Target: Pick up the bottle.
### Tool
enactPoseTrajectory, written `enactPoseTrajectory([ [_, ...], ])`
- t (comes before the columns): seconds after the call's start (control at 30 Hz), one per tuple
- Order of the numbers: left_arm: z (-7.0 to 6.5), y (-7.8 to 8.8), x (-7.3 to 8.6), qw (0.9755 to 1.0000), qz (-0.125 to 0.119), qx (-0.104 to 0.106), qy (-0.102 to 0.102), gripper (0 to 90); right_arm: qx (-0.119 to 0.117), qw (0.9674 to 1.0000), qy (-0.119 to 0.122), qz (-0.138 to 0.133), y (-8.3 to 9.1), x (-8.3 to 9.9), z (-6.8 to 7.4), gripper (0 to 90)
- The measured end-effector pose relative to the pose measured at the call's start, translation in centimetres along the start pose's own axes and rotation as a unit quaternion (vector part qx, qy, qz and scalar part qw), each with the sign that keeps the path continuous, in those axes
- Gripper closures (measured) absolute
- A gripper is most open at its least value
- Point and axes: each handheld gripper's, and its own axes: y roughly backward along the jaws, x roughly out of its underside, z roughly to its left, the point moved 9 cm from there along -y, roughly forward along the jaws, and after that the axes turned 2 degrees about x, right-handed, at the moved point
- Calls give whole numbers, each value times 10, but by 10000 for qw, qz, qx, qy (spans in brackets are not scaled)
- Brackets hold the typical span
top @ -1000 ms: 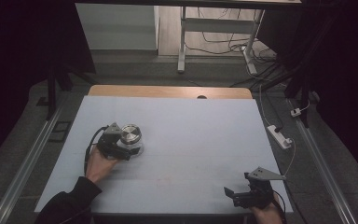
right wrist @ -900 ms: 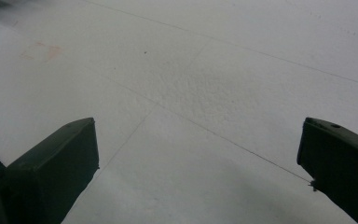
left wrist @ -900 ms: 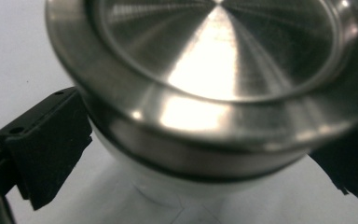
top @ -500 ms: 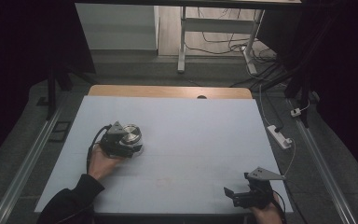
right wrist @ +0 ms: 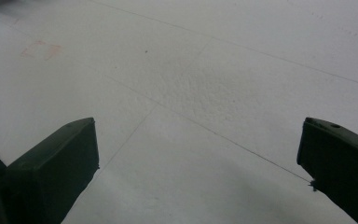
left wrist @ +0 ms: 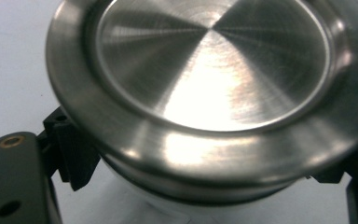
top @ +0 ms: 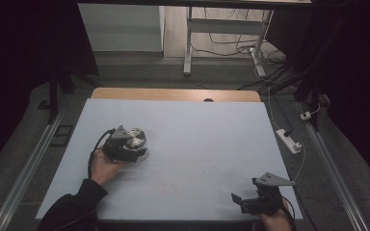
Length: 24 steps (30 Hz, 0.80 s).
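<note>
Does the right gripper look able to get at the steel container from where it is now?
Probably yes: the mat between them is bare. But the right gripper sits open at the near right corner, and the left gripper has just closed on the container.

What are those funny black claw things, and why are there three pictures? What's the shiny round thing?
A person sits at a table covered by a pale blue mat and holds a black two-jaw gripper tool in each hand. One picture comes from a camera high above the table. The other two come from small cameras riding on the tools, looking along their jaws. The left gripper has just been closing its jaws, and they now press on the sides of a round shiny metal lid that sits on a container with a whitish body. The right gripper waits near the mat's front edge with its jaws wide open, holding nothing.
</note>
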Motion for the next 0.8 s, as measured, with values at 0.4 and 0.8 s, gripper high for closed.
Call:
enactPoseTrajectory([
  [0.4,-2,5,-6,9999,-58,89,71,151,-13,10000,-5,-11,0,0,0,0],
  [0.8,-13,10,-17,9995,11,295,-114,151,-14,10000,-10,-14,1,0,0,0],
])
